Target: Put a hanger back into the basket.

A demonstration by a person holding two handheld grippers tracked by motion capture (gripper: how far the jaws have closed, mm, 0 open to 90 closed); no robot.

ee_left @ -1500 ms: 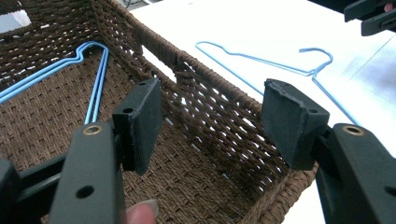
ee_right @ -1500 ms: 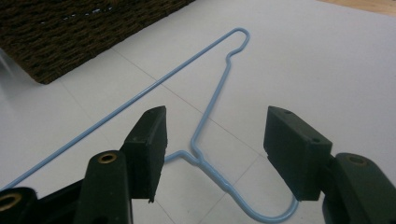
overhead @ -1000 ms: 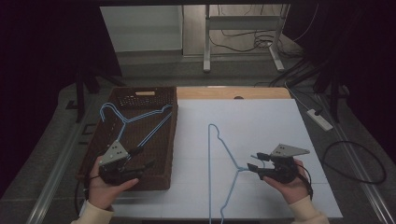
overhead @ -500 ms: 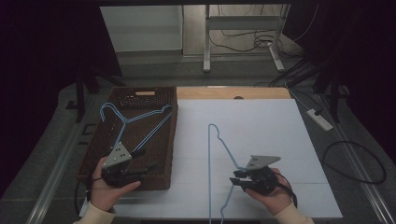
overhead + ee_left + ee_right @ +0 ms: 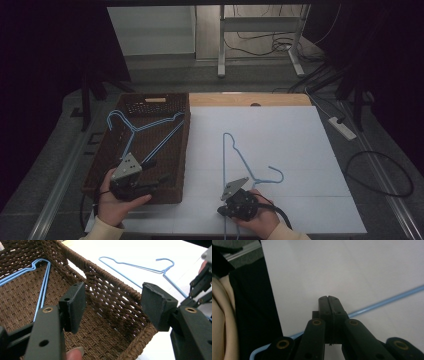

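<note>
Hangers are what I'm working: one blue wire hanger (image 5: pixel 248 167) lies flat on the white table sheet (image 5: pixel 300 145), its hook toward my near edge and one long wire running away from me up the sheet. My right gripper (image 5: pixel 328 301) sits at the near end of that hanger, and its jaws have just been closing; in the right gripper view they now stand pressed together with the blue wire passing right under the tips, so I judge they pinch it, though the contact itself is hidden. My left gripper (image 5: pixel 112 305) hangs over the near corner of the wicker basket (image 5: pixel 97 167), jaws spread wide with nothing between them. A second blue hanger (image 5: pixel 145 132) already lies inside the basket. The basket lies to the left of the pinched hanger, so I expect the carry to go leftward.
</note>
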